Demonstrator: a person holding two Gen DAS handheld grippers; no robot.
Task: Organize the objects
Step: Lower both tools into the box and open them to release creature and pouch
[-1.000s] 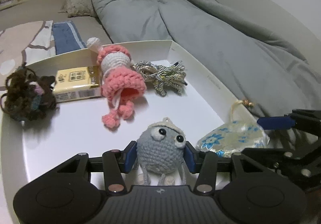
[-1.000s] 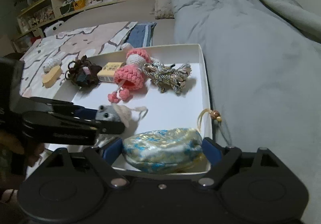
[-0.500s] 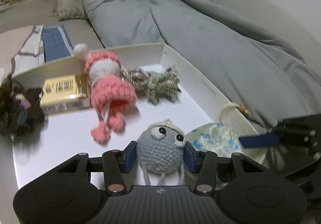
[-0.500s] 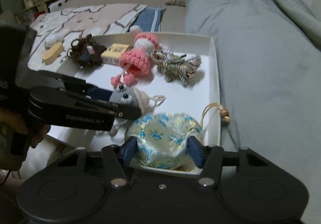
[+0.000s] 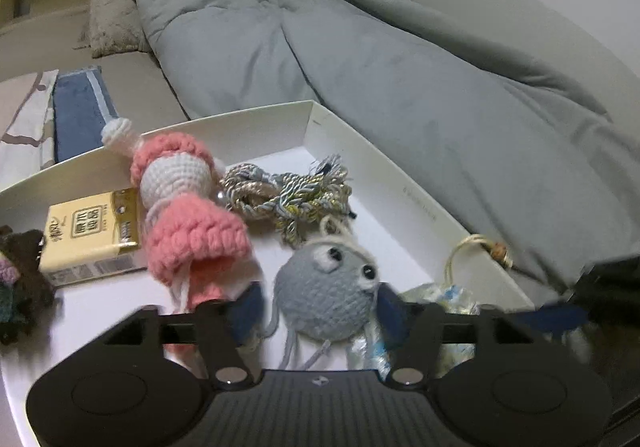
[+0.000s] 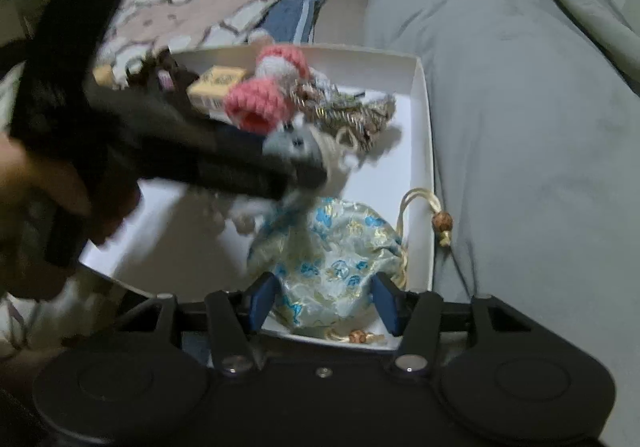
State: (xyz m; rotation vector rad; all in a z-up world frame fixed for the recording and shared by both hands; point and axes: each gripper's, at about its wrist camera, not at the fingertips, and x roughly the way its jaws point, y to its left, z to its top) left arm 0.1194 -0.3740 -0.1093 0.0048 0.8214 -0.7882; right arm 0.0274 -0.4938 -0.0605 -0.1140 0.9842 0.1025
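My left gripper (image 5: 320, 307) is shut on a grey crochet creature (image 5: 326, 293) with googly eyes, held above the white box (image 5: 420, 203); it also shows blurred in the right wrist view (image 6: 296, 145). My right gripper (image 6: 324, 303) is shut on a blue-and-gold brocade pouch (image 6: 332, 259) at the box's near right corner. The pouch's cord with wooden beads (image 6: 442, 225) hangs over the box wall. The pouch shows partly behind my left fingers (image 5: 440, 297).
In the box lie a pink crochet doll (image 5: 188, 219), a knot of gold-grey cord (image 5: 288, 199), a yellow packet (image 5: 88, 235) and a dark brown yarn toy (image 5: 20, 279). A grey duvet (image 5: 400, 59) lies right of the box. A patterned cloth (image 6: 192, 15) lies beyond.
My left gripper has carried the grey creature forward and to the right, nearer the pink doll and the cord. My right gripper has closed in tighter on the pouch and lifted it.
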